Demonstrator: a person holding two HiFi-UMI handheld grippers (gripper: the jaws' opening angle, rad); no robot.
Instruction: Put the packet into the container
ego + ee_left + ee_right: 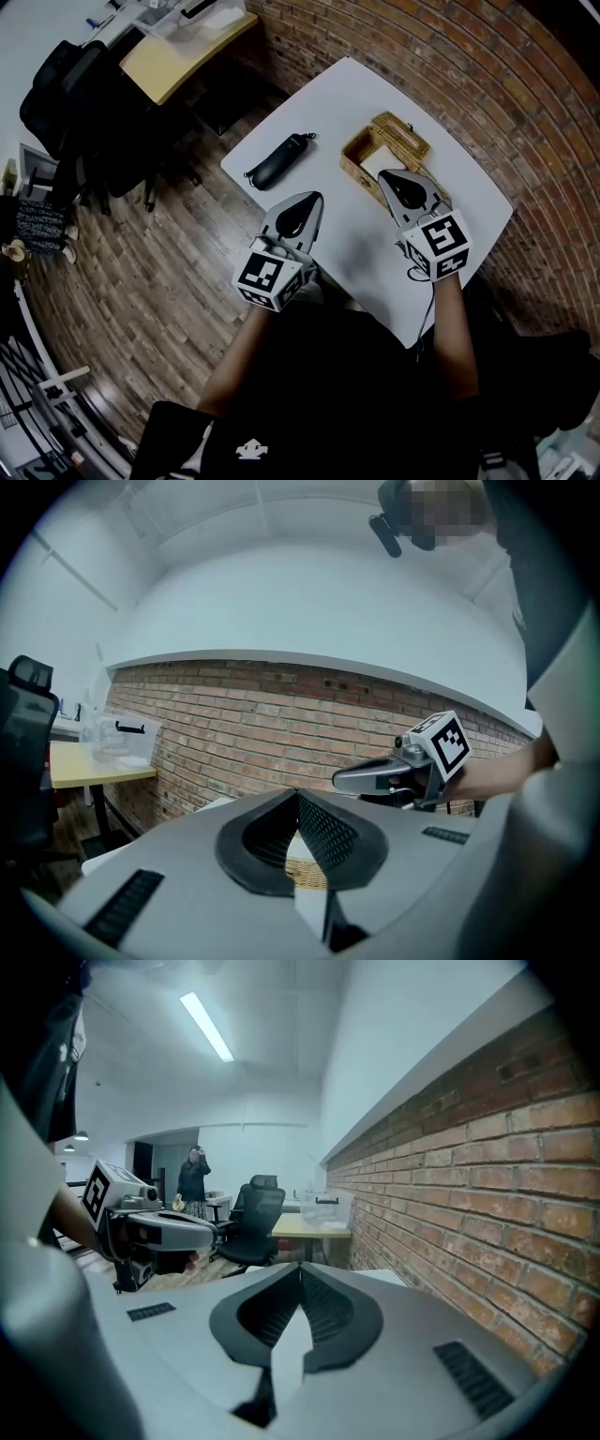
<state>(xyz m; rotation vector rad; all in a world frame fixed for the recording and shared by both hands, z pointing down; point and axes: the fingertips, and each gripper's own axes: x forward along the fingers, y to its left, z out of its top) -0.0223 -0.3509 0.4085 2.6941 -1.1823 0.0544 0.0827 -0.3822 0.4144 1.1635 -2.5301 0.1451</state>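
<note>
A woven wicker container [405, 133] stands on the white table [330, 98], with a white packet [379, 162] lying flat inside it. My right gripper [382, 174] hovers over the container's near edge, its jaws shut with nothing between them [301, 1270]. My left gripper [316, 196] hangs above the table's front part, left of the container, also shut and empty [297, 795]. In the left gripper view a strip of the wicker container [306, 873] shows below the jaw tips, and the right gripper [343, 780] points left beyond it.
A long black pouch [278, 161] lies on the table's left side. A brick wall [469, 75] runs along the table's far side. A wooden desk [178, 56] and black office chairs [80, 103] stand to the left on the wood floor. A person [194, 1181] stands far off.
</note>
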